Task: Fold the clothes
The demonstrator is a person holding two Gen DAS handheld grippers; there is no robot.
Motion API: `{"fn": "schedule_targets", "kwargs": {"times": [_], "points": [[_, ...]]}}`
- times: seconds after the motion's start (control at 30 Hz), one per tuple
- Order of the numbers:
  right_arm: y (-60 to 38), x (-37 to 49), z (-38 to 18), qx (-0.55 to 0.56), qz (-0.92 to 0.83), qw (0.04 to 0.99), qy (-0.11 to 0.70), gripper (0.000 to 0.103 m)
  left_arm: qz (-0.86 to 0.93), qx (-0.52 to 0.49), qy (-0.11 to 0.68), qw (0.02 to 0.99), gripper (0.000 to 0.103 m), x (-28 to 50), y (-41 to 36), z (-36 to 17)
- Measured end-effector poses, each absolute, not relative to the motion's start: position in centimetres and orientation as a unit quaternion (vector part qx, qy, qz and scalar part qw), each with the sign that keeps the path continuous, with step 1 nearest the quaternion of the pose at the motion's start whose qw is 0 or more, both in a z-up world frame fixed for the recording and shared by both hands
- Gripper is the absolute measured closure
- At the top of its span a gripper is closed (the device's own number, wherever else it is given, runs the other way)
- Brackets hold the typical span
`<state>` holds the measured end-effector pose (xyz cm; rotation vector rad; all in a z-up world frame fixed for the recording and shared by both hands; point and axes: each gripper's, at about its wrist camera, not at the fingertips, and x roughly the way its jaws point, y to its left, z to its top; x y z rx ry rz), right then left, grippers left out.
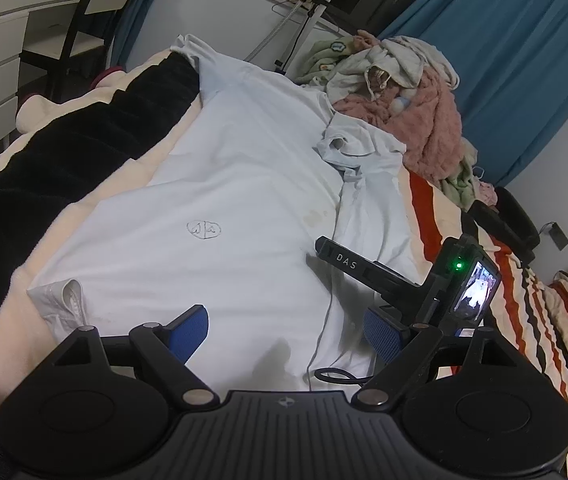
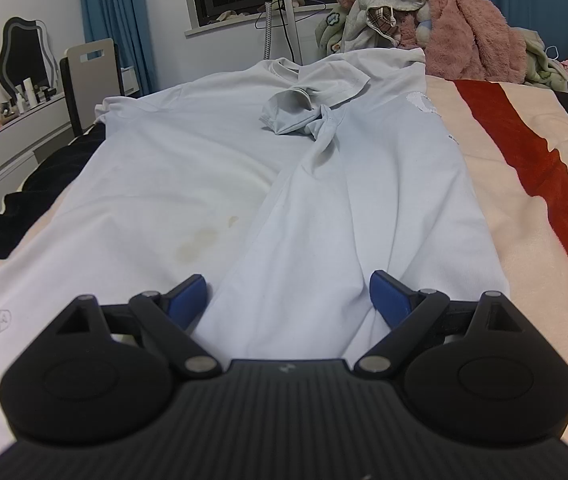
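Note:
A white T-shirt [image 1: 212,184] lies spread on the bed, its right side folded over the middle with the sleeve bunched near the collar [image 1: 347,144]. It has a small drawn logo [image 1: 204,229] and a yellowish stain [image 2: 200,240]. My left gripper [image 1: 284,330] is open just above the shirt's hem. My right gripper [image 2: 287,296] is open, low over the folded flap [image 2: 343,208] near the hem; its body shows in the left wrist view [image 1: 423,284], to the right of the left gripper.
The bed has a striped cream, red and black blanket [image 2: 523,152]. A pile of clothes with a pink fluffy garment [image 1: 423,120] sits at the far right of the bed. A dresser [image 2: 8,148], chair [image 2: 88,76], window and blue curtains stand beyond.

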<state>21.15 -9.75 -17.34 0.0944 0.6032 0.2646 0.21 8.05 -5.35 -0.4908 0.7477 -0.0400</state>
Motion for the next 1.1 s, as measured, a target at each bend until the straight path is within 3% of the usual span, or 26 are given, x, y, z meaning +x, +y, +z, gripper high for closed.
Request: {"fn": "schedule_targets", "kwargs": {"times": [0.5,0.63,0.77,1.1], "points": [[-9.7,21.1,-17.3,0.047,0.130,0.945,0.296,0.013,-0.030,-0.117,0.325,0.938,0.016,1.6,5.7,-1.6],[-9.7,21.1,-17.3,0.047,0.130,0.945,0.296,0.013,-0.052,-0.061,0.306,0.949,0.007,2.0,5.1,0.4],[-9.8,21.1,-17.3,0.047,0.130,0.945,0.296,0.013,-0.054,-0.022,0.292,0.955,0.006,2.8,5.0,0.6],[-10.0,21.0,-17.6,0.053,0.135,0.946,0.289,0.011,-0.024,-0.077,0.296,0.952,0.006,5.8,8.4,-2.7]]}}
